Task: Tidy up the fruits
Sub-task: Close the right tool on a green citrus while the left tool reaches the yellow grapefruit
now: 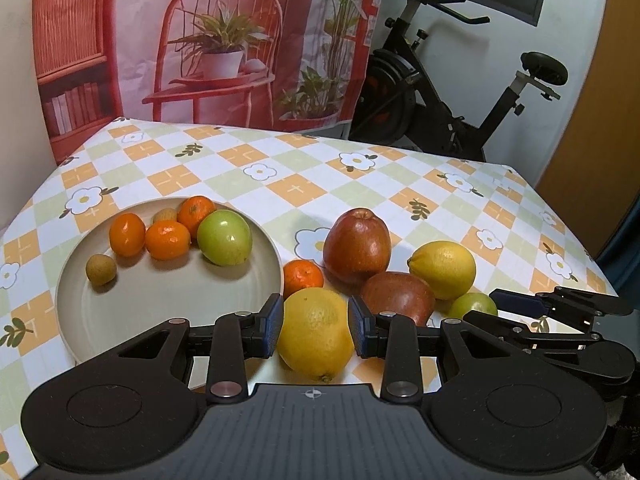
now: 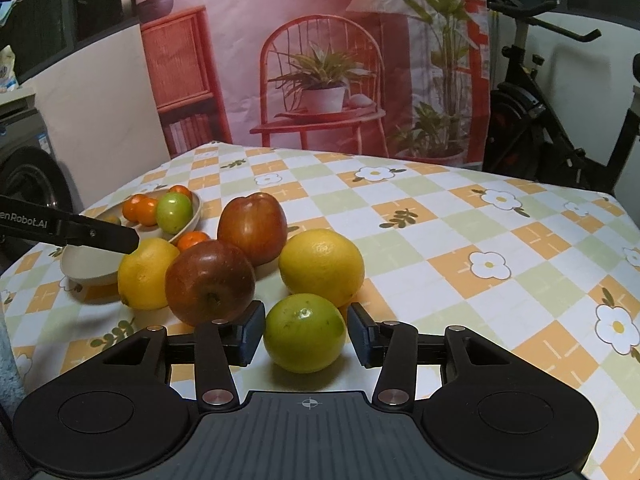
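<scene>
Left wrist view: left gripper (image 1: 315, 330) jaws are sitting narrow around a lemon (image 1: 316, 334) on the desk (image 1: 400, 184), pads pressing both sides, so it is gripping it, likely for a move to the plate (image 1: 100, 320), which lies just left of the jaws. The plate is already holding tangerines, a green apple (image 1: 225, 237) and small brown fruits. Red apples, a second lemon and one tangerine are lying just beyond the jaws.

Right wrist view: right gripper (image 2: 306, 334) jaws are straddling a green fruit (image 2: 304, 332), set slightly apart, small gaps showing either side, so nothing is held. Fruit is resting on the desk, centred between the jaws.
</scene>
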